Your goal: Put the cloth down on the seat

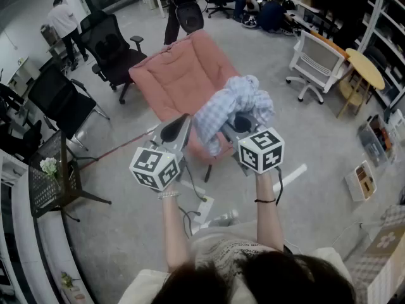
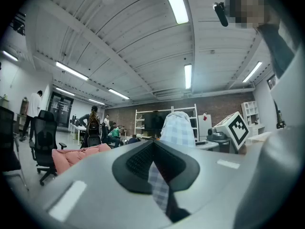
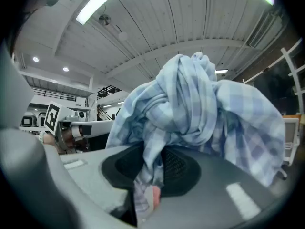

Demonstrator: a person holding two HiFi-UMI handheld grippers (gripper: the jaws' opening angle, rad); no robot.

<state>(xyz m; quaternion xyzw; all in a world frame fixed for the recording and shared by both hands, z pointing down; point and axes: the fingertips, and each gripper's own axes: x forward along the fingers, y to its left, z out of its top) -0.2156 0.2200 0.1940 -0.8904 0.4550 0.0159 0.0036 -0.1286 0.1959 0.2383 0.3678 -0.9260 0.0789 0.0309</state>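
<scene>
A blue-and-white checked cloth [image 1: 234,108] hangs bunched in the air between my two grippers, above the front edge of the pink padded seat [image 1: 183,75]. My left gripper [image 1: 182,125] is shut on a thin strip of the cloth [image 2: 159,187], which runs down between its dark pads [image 2: 138,163]. My right gripper [image 1: 238,124] is shut on another fold, and the bulk of the cloth [image 3: 200,104] is heaped over its jaws. In the left gripper view the pink seat [image 2: 76,155] lies low at the left. The cloth's bundle [image 2: 177,128] rises straight ahead.
Black office chairs [image 1: 114,46] stand left of the pink seat. A white chair [image 1: 316,59] and a round wooden table [image 1: 366,68] are at the right. A black wire side table with flowers [image 1: 54,176] is near my left. Cables [image 1: 190,217] lie on the floor below my arms.
</scene>
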